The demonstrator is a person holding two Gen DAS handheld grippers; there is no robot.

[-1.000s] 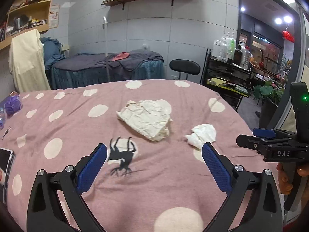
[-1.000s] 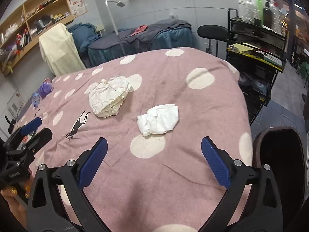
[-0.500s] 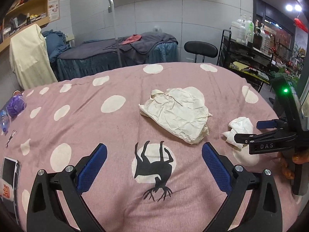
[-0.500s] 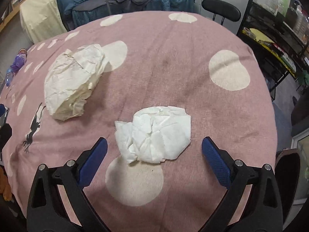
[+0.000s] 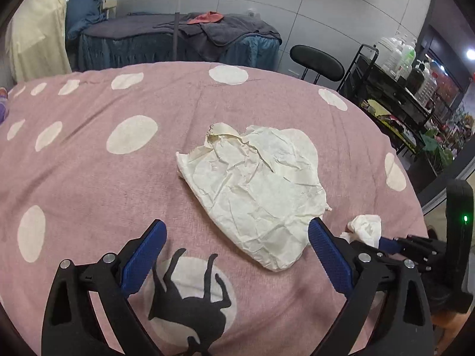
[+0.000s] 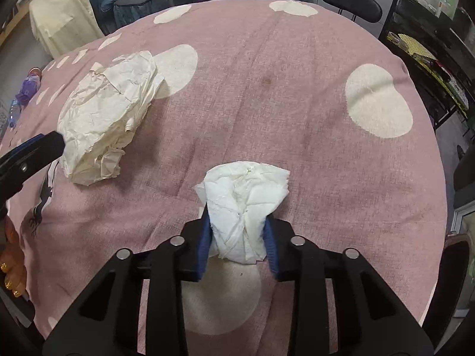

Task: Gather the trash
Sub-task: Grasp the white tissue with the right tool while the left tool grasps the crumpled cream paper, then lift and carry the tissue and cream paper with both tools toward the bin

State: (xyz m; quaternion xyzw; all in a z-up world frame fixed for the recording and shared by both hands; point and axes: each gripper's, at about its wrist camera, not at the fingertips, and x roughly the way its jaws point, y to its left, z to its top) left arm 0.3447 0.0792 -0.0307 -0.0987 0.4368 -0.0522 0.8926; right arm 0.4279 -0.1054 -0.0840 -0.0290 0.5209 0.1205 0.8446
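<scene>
Closing its jaws, the right gripper [image 6: 237, 234] pinches the white tissue wad [image 6: 245, 198] on the pink spotted cloth [image 6: 297, 89]. At ten o'clock, the cream crumpled paper [image 5: 255, 190] lies between the left gripper's [image 5: 234, 246] wide, closing jaws, untouched.

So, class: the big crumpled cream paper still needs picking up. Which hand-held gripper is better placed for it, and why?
Left. The left hand-held gripper has its jaws wide, closing, right before the cream paper. The right hand-held gripper is closing on the white tissue.
</scene>
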